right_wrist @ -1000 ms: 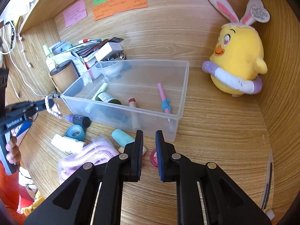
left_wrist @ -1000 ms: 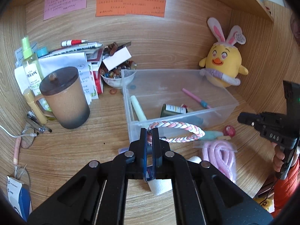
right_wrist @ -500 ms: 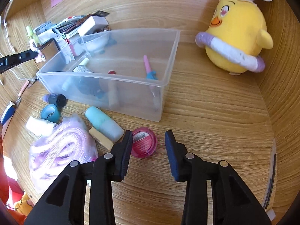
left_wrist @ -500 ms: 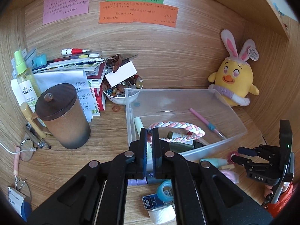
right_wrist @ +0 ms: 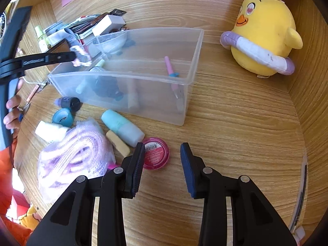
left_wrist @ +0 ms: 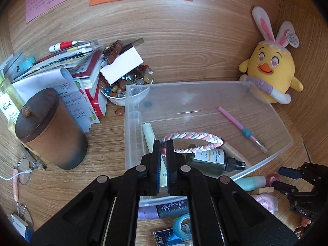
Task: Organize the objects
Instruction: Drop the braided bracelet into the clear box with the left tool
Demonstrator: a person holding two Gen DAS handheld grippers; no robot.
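Bin [left_wrist: 131, 102] of clear plastic on the table [right_wrist: 235, 112] holds a dark bottle [left_wrist: 213, 161], pale tube [left_wrist: 149, 133] and pink pen [left_wrist: 239, 126]. Over it the left hand-held gripper [left_wrist: 163, 143] is clamped on a soft, light braided band [left_wrist: 196, 138] by one end. Small pink jar [right_wrist: 156, 155], rigid and probably slippery, lies just ahead of the right hand-held gripper [right_wrist: 162, 157], whose jaws stand apart; grip its sides.

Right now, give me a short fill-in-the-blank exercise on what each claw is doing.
1. The left claw is shut on the braided ____.
2. It holds it over the clear ____, where a pink pen lies.
3. The right claw stands open at the pink round ____.
4. The yellow plush chick sits ____ the bin.

Missing: rope; bin; jar; outside
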